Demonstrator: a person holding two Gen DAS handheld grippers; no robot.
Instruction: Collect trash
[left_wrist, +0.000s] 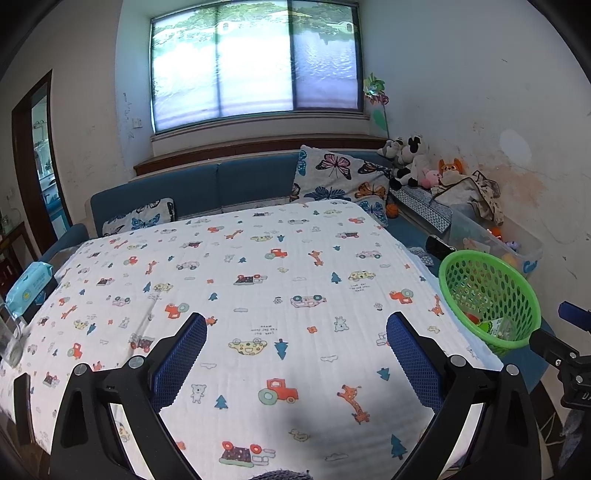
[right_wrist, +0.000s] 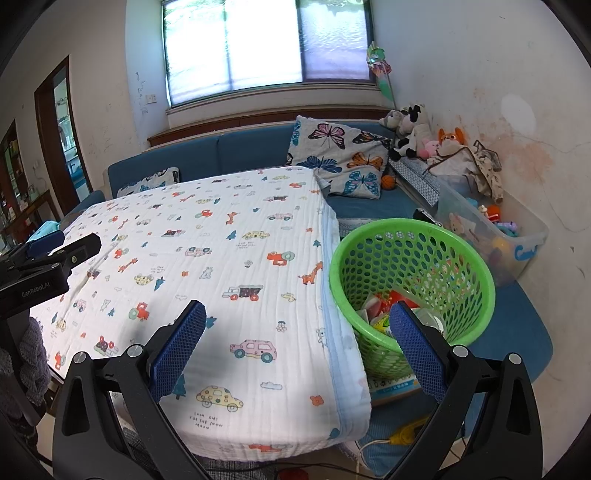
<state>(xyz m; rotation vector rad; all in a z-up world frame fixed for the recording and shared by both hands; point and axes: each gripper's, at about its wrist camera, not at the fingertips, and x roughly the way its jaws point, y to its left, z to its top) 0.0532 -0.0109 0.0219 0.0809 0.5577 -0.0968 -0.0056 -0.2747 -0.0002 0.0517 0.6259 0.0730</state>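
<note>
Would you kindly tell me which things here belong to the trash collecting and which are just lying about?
Job:
green basket
wrappers inside it
left gripper, open
right gripper, open

Lying about:
wipes pack
butterfly pillow
plush toys
clear toy bin

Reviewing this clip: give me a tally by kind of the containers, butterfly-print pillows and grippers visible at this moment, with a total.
Green perforated basket, holding wrappers: 1
Clear plastic toy bin: 1
Butterfly-print pillows: 2, large pillow and small pillow
Grippers: 2, left gripper and right gripper, both open and empty
Total: 6
</note>
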